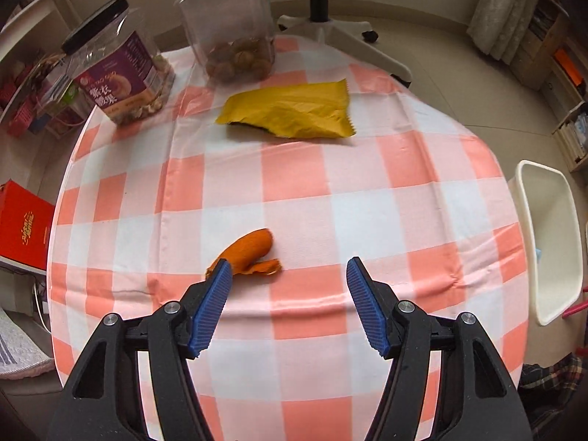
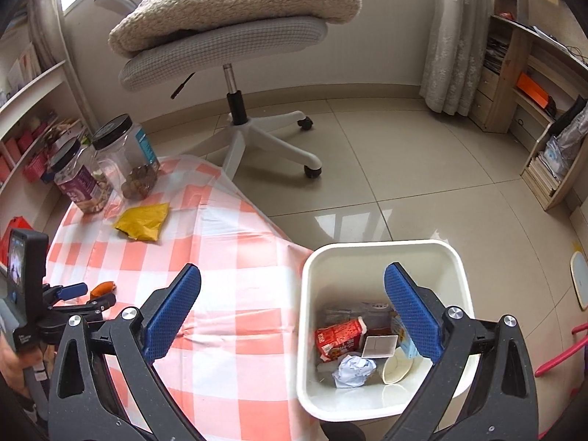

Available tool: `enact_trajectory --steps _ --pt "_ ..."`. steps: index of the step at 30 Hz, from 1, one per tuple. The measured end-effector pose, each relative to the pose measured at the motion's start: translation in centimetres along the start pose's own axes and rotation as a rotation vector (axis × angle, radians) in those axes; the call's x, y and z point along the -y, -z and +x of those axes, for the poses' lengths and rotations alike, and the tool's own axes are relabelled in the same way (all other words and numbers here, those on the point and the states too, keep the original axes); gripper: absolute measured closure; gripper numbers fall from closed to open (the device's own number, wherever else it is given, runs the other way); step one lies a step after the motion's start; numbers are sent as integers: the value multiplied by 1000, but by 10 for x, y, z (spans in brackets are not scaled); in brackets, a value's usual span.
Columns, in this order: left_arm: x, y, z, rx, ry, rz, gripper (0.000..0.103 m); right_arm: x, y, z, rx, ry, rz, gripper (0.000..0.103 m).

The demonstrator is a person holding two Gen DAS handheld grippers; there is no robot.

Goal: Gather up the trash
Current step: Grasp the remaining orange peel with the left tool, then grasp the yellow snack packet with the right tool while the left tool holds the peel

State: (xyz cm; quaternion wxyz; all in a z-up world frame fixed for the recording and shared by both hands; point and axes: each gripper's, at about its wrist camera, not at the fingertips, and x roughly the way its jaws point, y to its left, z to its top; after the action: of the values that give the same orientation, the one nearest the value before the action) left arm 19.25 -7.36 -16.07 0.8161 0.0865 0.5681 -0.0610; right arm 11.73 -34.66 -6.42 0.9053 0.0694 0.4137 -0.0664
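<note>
An orange peel (image 1: 250,251) lies on the pink-and-white checked tablecloth (image 1: 330,198). My left gripper (image 1: 288,268) hovers just in front of it, open, with its left pad's tip over the peel's near end and nothing gripped. A crumpled yellow wrapper (image 1: 290,108) lies farther back on the cloth. My right gripper (image 2: 292,275) is open and empty above the table's right edge, beside the white bin (image 2: 371,253). The bin holds a red carton (image 2: 340,340), a paper ball (image 2: 353,369), a paper cup (image 2: 397,367) and other scraps. The right wrist view also catches the left gripper (image 2: 86,294) near the peel (image 2: 104,286).
Two clear black-lidded jars (image 1: 121,62) (image 1: 231,25) stand at the cloth's far left. An office chair (image 2: 235,55) with a folded blanket stands behind the table. Shelves line both walls. A red box (image 1: 22,224) sits low on the left. The bin (image 1: 547,239) stands off the table's right edge.
</note>
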Motion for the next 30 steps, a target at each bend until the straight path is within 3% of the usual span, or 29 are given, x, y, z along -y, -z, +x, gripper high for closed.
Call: enact_trajectory --steps 6,12,19,30 --pt "-36 9 21 -34 63 -62 40 -35 0 13 -41 -29 -56 7" --pt "-42 14 26 -25 105 -56 50 -65 1 27 -73 -38 -99 7" --pt "-43 18 32 13 156 -47 87 -90 5 48 -127 -45 -129 7" --pt "-68 22 3 93 202 -116 91 -133 6 70 -142 -67 -190 7"
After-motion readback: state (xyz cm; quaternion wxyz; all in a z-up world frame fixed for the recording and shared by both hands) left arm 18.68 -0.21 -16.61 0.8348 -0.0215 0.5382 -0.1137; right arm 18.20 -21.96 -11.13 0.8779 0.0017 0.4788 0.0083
